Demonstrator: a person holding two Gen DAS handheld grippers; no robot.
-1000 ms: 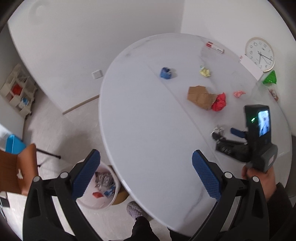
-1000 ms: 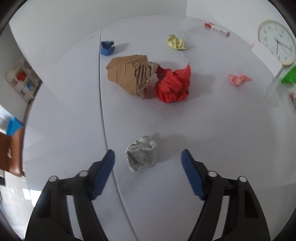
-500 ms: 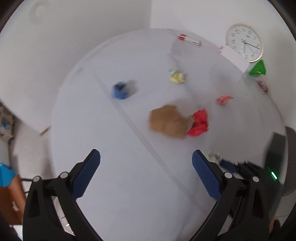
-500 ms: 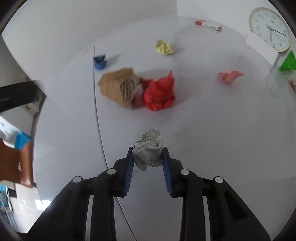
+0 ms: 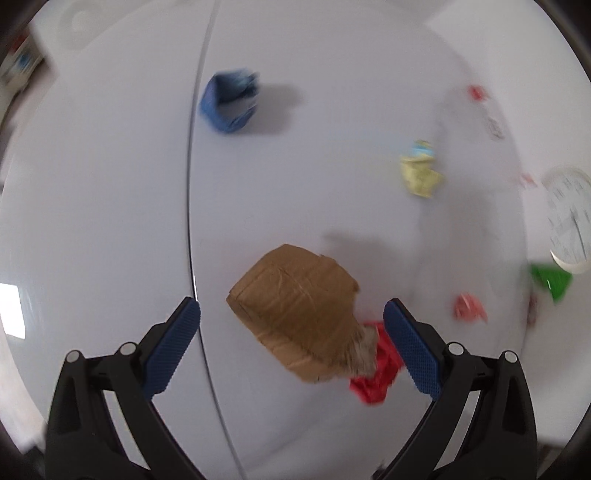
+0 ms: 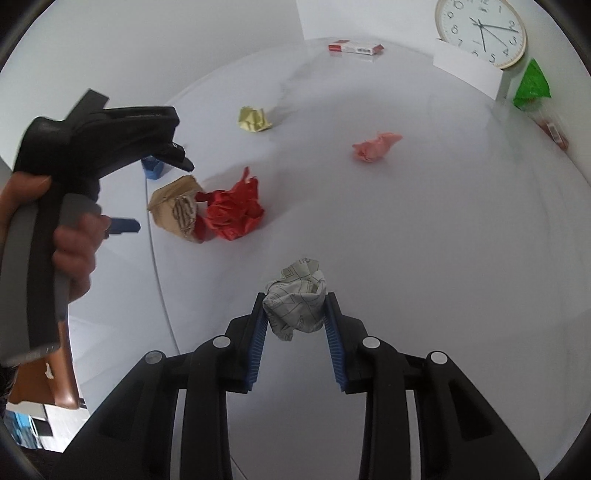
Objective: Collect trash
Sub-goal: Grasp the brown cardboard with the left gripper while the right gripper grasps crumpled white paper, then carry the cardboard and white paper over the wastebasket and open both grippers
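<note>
My right gripper (image 6: 295,325) is shut on a crumpled printed white paper ball (image 6: 297,297) and holds it just above the round white table (image 6: 424,229). My left gripper (image 5: 291,343) is open, its fingers either side of a crumpled brown cardboard piece (image 5: 295,306) that touches a red paper wad (image 5: 375,371). The cardboard (image 6: 177,210) and the red wad (image 6: 232,214) also show in the right wrist view, with the left gripper (image 6: 125,192) just left of them.
On the table lie a blue wad (image 5: 229,101), a yellow wad (image 5: 421,173), a pink wad (image 6: 375,146), a red-and-white box (image 6: 354,47) and a green wrapper (image 6: 532,83). A clock (image 6: 480,29) and a white card (image 6: 467,68) stand at the far edge.
My right gripper closed on the white paper ball and lifted it slightly. My left gripper swung from the bin side over the table and came down around the brown cardboard.
</note>
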